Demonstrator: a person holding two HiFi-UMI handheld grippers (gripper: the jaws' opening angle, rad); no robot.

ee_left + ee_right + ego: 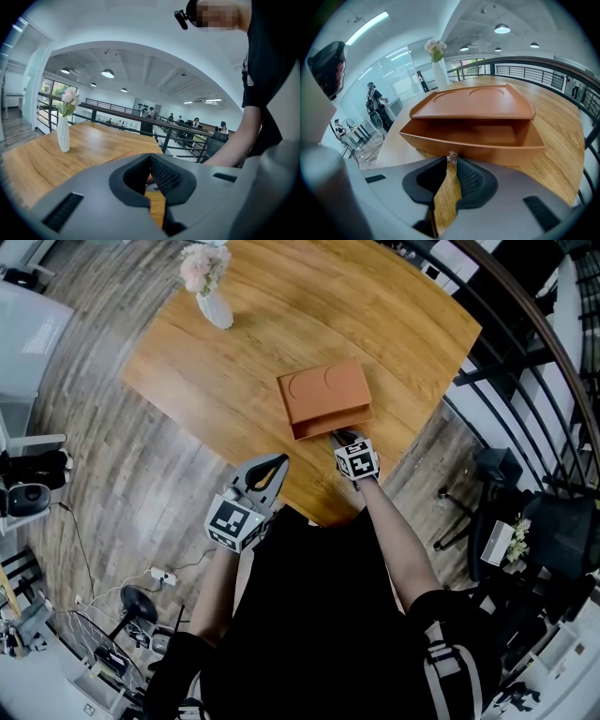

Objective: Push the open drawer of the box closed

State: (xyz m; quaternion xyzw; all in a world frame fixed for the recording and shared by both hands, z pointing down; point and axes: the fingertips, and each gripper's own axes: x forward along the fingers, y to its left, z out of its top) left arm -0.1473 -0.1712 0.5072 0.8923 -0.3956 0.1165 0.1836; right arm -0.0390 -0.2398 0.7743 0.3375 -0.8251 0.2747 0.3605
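Note:
A brown wooden box (323,390) lies on the table (234,362) with its drawer (330,422) pulled out toward me. The right gripper view shows the empty drawer (478,138) straight ahead, a small clear knob (452,157) on its front panel. My right gripper (343,438) (451,162) is shut, its tips right at that knob. My left gripper (278,463) (150,157) is shut on nothing and hovers over the table's near edge, left of the box and apart from it.
A white vase with pink flowers (214,306) (63,133) stands at the table's far left corner. A black railing (525,343) runs past the table's right side. Cables and equipment (141,606) lie on the floor at my left.

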